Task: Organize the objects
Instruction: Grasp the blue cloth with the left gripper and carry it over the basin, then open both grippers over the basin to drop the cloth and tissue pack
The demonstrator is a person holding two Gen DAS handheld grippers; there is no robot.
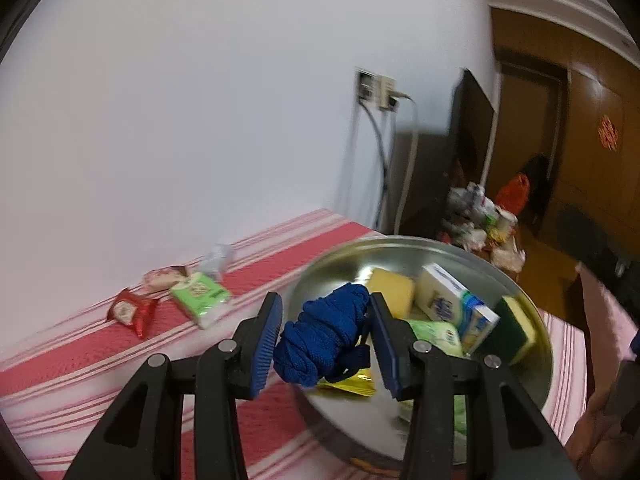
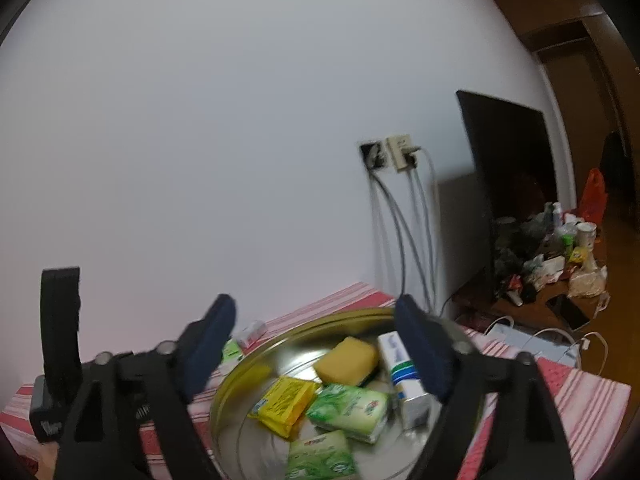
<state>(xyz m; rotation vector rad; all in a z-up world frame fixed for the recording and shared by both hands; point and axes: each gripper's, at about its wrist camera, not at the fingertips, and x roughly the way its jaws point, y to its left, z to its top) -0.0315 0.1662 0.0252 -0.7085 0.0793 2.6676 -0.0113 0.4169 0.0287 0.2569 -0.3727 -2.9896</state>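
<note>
My left gripper [image 1: 326, 338] is clamped on a bundle of blue cord [image 1: 322, 338], held just over the near rim of the metal bowl [image 1: 532, 312], while my right gripper [image 2: 316, 344] hangs with its jaws wide and nothing between them, above the same bowl. The bundle is loose and lumpy, and I judge that a strand could slip free or catch on the rim as I let go, leaving it half in and half out. The bowl is already crowded with a yellow sponge [image 1: 392, 292], a white box [image 1: 444, 294], a green-backed sponge [image 1: 518, 330], a yellow packet [image 2: 286, 404] and green tissue packs [image 2: 348, 410], so the cord may land on top and roll off. Both views are blurred, so a hasty drop could miss. The bowl sits on a red-and-white striped cloth [image 1: 80, 364], where a red packet [image 1: 132, 312], a pale packet [image 1: 164, 278] and another green pack [image 1: 200, 294] lie apart near the white wall [image 1: 200, 100]. Beyond are a wall socket [image 2: 394, 154] with cables, a dark screen [image 2: 508, 184] and a cluttered wooden surface [image 2: 560, 264].
</note>
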